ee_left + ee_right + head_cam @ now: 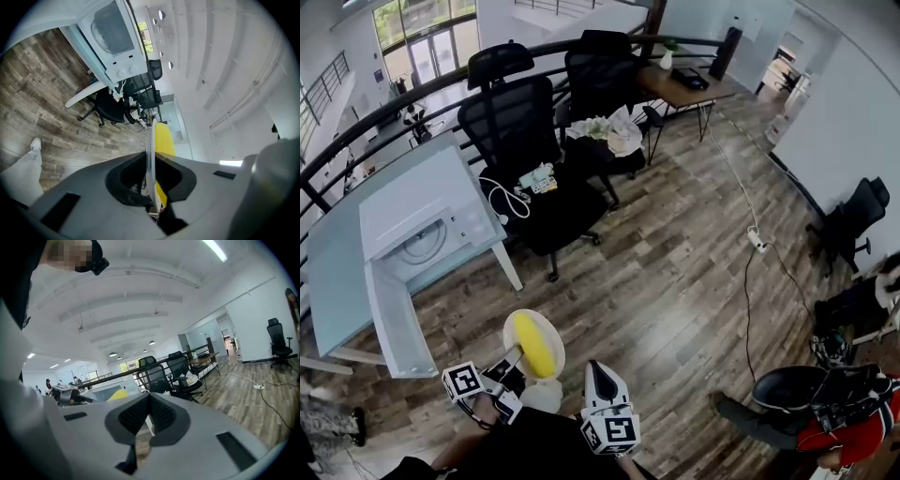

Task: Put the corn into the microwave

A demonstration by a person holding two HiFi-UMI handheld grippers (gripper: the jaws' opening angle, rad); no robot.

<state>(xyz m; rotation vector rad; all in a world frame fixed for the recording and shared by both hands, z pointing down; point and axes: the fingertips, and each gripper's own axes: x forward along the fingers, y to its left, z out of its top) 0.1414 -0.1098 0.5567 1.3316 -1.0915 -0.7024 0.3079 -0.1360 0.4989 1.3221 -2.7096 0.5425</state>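
Corn (pixel 532 343), a yellow cob, lies on a white plate (pixel 547 330) that I am carrying above the wooden floor (pixel 675 300), well short of the microwave (pixel 422 234) and to its lower right in the head view. My left gripper (pixel 514 366) is clenched on the plate's near rim; in the left gripper view the plate (pixel 151 140) shows edge-on, pinched between the two dark pads, with the corn (pixel 164 138) on its right face. My right gripper (pixel 598 373) hangs beside the plate on the side away from the microwave, not touching it. In the right gripper view its jaws (pixel 149 416) are pressed together at the tips with nothing between them. The microwave is white and stands on a pale blue bench (pixel 337 253); its door (pixel 394 323) is swung open toward me, and the round turntable shows inside. In the left gripper view the microwave (pixel 112 37) appears far ahead, past the plate's upper edge. Two black office chairs (pixel 520 141) stand just beyond the microwave, to its right.
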